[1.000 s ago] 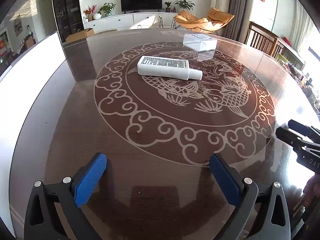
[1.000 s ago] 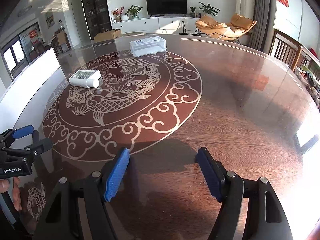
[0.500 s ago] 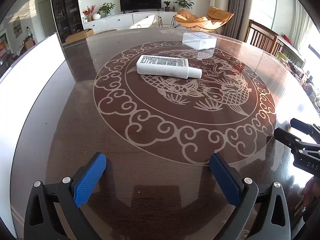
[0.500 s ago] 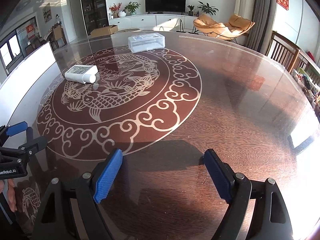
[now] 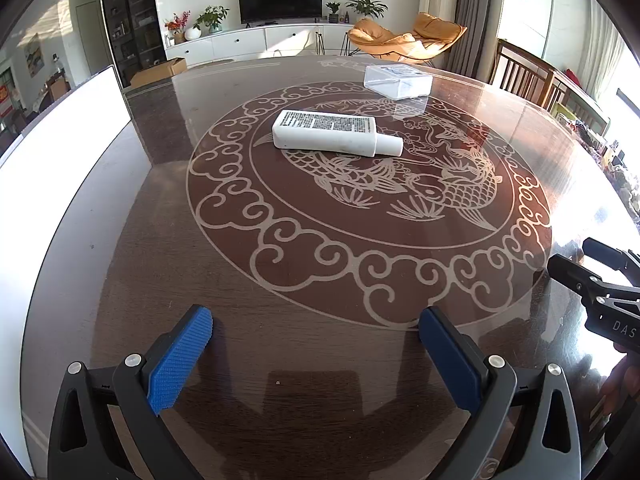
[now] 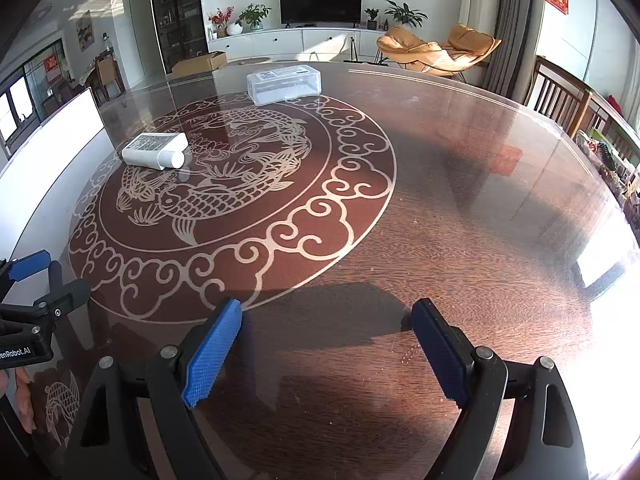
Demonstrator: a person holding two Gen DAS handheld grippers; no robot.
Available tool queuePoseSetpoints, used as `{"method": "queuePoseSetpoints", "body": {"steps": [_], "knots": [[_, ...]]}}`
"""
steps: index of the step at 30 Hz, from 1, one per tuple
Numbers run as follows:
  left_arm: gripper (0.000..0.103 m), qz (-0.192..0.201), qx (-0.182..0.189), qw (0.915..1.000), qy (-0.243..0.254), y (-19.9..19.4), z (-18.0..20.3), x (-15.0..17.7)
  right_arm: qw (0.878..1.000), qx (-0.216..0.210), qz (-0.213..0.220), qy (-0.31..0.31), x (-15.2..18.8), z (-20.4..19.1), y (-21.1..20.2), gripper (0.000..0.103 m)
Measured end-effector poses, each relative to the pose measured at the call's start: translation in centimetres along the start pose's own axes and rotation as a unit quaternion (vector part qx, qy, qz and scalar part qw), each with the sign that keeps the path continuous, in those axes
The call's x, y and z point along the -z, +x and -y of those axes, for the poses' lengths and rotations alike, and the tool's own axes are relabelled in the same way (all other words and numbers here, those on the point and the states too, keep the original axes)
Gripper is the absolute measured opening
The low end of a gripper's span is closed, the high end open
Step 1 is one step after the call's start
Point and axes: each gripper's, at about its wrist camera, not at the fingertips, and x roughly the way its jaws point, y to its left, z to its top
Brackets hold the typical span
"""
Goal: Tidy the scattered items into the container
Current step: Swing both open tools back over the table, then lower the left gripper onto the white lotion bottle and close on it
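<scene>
A white flat bottle (image 5: 328, 134) lies on its side in the middle of the round table's fish pattern, its cap pointing right; the right wrist view shows the bottle (image 6: 154, 150) far left. Behind it stands a clear plastic container (image 5: 398, 80) with its lid on, seen as a clear box (image 6: 284, 82) at the far side. My left gripper (image 5: 316, 320) hovers open over the near table, well short of the bottle. My right gripper (image 6: 326, 308) is near the front edge with its jaws opening and nothing between them.
The dark glass-topped table (image 6: 460, 200) has a white panel (image 5: 52, 152) along its left side. Wooden chairs (image 6: 560, 96) stand at the right. Each gripper shows at the other view's edge: the right one (image 5: 592, 276), the left one (image 6: 36, 284).
The right gripper's jaws have spread wider apart. The left gripper, the bottle and the container have stayed where they were.
</scene>
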Motion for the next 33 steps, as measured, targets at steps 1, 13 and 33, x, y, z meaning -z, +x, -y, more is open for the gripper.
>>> {"method": "queuePoseSetpoints", "body": {"steps": [1,13,33], "knots": [[0.103,0.000,0.000,1.0000,0.000,0.0,0.0,0.0,1.000,0.000,0.000,0.000,0.0,0.0,0.0,0.088],[0.103,-0.003,-0.005,0.9999,-0.010,-1.5,-4.0,2.0,1.000,-0.015,0.000,-0.016,-4.0,-0.3,3.1,0.089],[0.103,-0.004,-0.012,0.9990,-0.044,-1.4,-5.3,1.5,0.961,-0.169,0.001,-0.221,-7.2,-11.6,6.6,0.088]]}}
